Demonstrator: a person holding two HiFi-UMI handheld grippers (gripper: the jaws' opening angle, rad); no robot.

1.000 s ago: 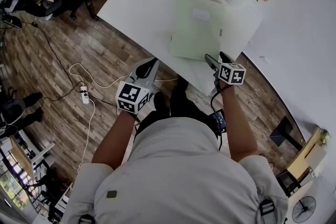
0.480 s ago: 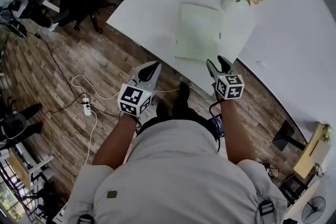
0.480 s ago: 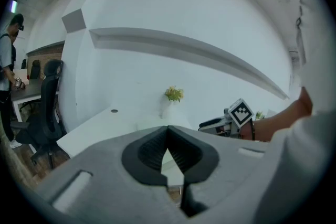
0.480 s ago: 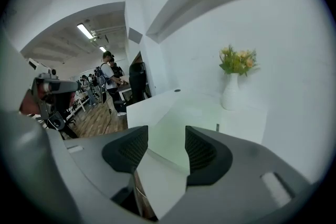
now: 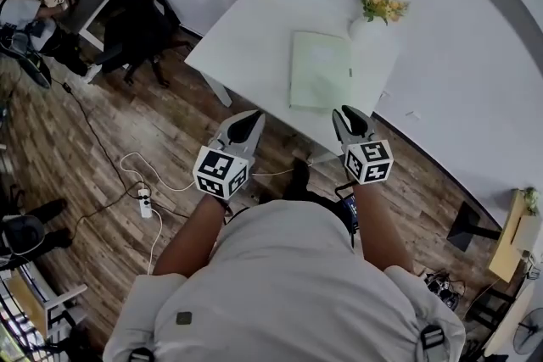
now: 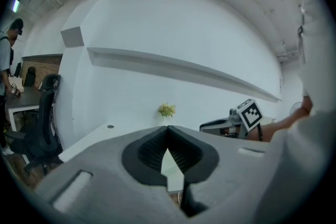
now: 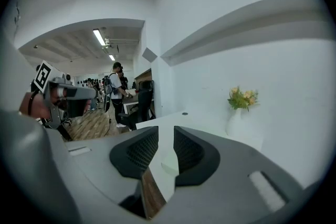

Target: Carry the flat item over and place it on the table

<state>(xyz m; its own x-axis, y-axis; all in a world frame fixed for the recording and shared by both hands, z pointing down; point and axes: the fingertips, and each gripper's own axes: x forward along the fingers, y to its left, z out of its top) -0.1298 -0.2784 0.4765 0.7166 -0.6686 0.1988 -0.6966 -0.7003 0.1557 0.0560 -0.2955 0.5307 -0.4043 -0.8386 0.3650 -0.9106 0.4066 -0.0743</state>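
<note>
The flat item, a pale green folder, lies on the white table beside a vase of yellow flowers. Both grippers hang over the wood floor, short of the table's near edge, and neither touches the folder. My left gripper is shut with its tips together and holds nothing. My right gripper has its jaws closing, with a narrow gap left and nothing between them. The flowers and the table show ahead in the right gripper view.
A black office chair stands left of the table by a dark desk. White cables and a power strip lie on the wood floor at the left. The curved white wall runs behind the table. People stand far off in the room.
The person has stepped back from the table, and both grippers have come away from it. The right jaws, wide at the folder's near edge before, have narrowed. The folder stays on the table.
</note>
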